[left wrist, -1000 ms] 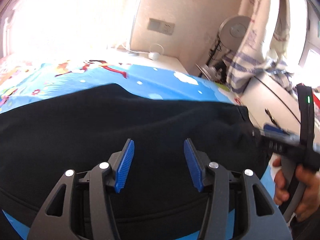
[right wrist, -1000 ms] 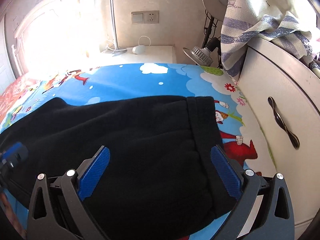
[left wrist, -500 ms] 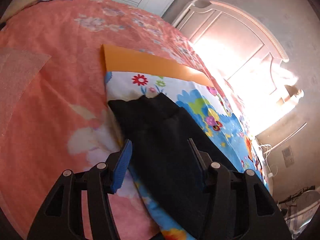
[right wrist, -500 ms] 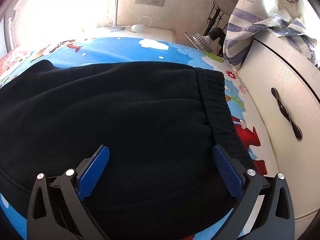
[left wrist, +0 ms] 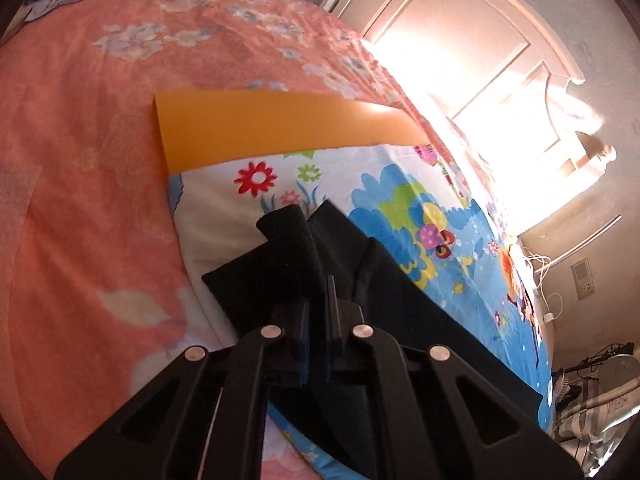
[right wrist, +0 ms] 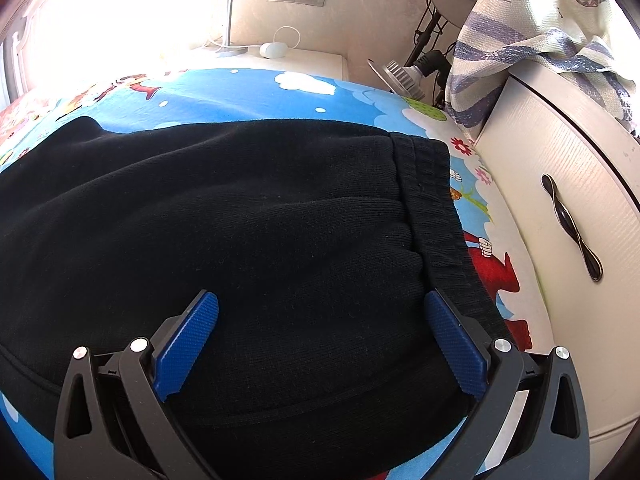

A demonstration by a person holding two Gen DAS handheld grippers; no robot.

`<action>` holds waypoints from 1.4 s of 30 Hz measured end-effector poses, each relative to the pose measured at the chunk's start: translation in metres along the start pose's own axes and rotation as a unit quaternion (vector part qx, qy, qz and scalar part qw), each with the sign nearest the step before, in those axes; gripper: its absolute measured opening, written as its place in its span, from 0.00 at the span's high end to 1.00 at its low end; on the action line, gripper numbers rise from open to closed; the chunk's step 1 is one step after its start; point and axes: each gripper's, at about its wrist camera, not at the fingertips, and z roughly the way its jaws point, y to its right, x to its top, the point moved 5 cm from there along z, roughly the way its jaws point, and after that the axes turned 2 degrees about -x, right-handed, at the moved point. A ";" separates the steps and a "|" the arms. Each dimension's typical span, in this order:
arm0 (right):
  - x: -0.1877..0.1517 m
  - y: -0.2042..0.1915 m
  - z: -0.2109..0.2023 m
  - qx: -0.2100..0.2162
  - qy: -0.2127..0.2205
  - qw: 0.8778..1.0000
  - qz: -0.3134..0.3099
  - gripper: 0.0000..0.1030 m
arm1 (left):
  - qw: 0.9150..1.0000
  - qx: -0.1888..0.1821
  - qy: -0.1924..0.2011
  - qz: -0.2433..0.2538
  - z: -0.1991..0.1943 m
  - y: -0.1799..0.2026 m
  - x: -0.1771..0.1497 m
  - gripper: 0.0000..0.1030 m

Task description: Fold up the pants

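The black pants [right wrist: 256, 240] lie flat along a cartoon-print sheet [left wrist: 404, 200] on the bed, waistband [right wrist: 432, 200] toward a white cabinet [right wrist: 560, 216], leg ends by an orange board [left wrist: 280, 128]; the left gripper [left wrist: 320, 292] has just been closing and is now clamped on the cloth at the leg ends; the right gripper [right wrist: 320, 320] hovers with jaws spread wide above the waist, gripping nothing; to fold well, it seems best to check that both leg layers are pinched, lift only enough to clear the sheet, carry the hems toward the waistband in line, and let the right gripper pin the waist so nothing drags.
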 end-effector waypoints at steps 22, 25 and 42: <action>0.002 -0.002 -0.004 -0.009 0.000 1.000 0.004 0.05 | 0.970 -0.122 -0.063 -0.199 0.052 -0.099 -0.042 0.68; 0.012 -0.012 -0.023 0.005 0.007 1.000 0.015 0.05 | 0.973 -0.116 -0.061 -0.189 0.055 -0.096 -0.040 0.68; -0.005 -0.200 -0.049 0.138 -0.023 0.989 -0.058 0.05 | 0.895 -0.107 0.002 0.433 0.054 0.275 -0.212 0.64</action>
